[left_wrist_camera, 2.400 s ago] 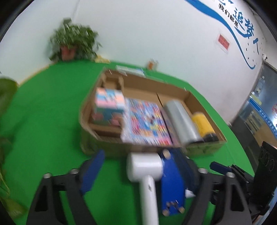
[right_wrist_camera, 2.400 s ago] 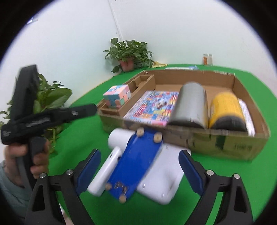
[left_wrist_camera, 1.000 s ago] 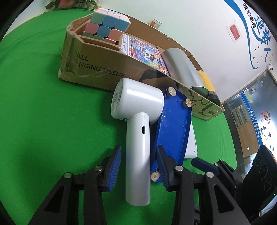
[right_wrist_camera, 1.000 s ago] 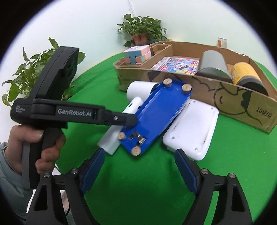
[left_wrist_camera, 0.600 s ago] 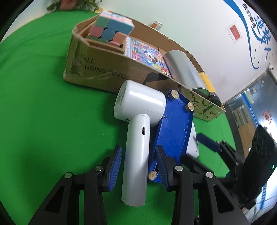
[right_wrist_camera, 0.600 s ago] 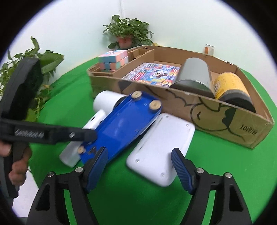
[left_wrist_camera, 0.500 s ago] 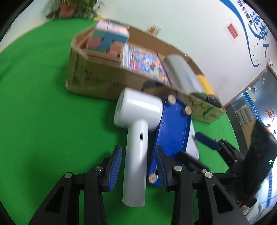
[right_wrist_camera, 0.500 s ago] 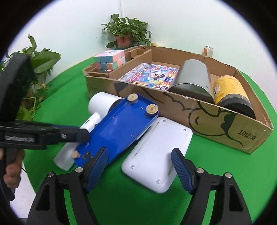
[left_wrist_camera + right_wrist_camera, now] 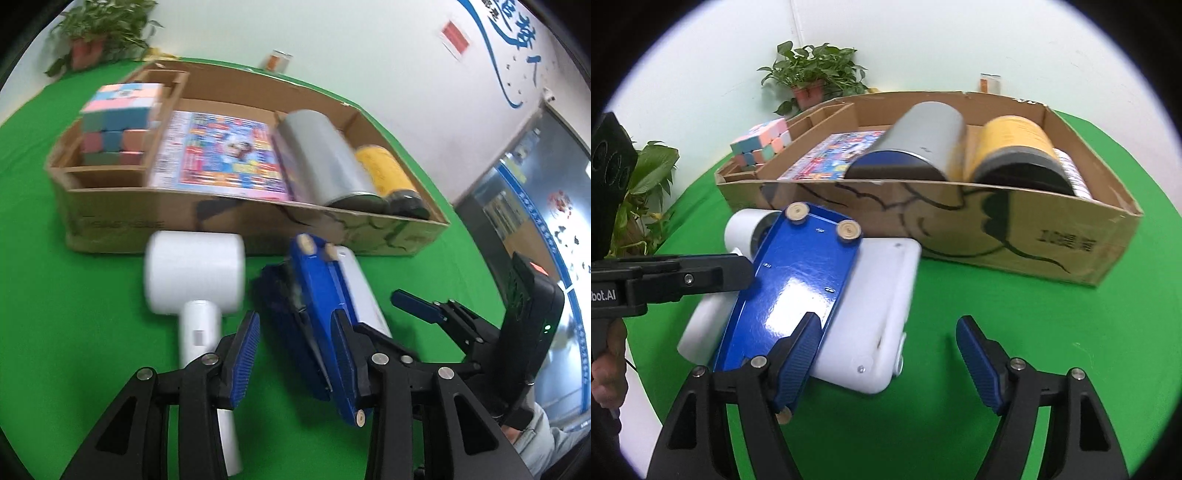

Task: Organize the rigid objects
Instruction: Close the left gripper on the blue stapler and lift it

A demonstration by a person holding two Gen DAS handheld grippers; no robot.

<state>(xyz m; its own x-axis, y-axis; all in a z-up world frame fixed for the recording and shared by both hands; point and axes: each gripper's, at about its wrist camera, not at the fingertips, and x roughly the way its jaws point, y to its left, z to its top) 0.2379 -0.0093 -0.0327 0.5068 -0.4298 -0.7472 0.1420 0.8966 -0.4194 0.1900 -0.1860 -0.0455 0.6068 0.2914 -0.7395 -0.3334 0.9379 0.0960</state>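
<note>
Left wrist view, left gripper [image 9: 295, 354] apart, gripping nothing, beside white plastic hairdryer [image 9: 195, 280], right gripper [image 9: 886, 354] open, closing lately over white rectangular device [image 9: 871, 314], glossy blue oval tray [image 9: 798, 280] alongside.

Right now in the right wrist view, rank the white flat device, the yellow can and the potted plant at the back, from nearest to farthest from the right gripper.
1. White flat device, on the green table just ahead of the right gripper.
2. Yellow can, lying in the cardboard box, right end.
3. Potted plant, behind the box by the wall.
</note>
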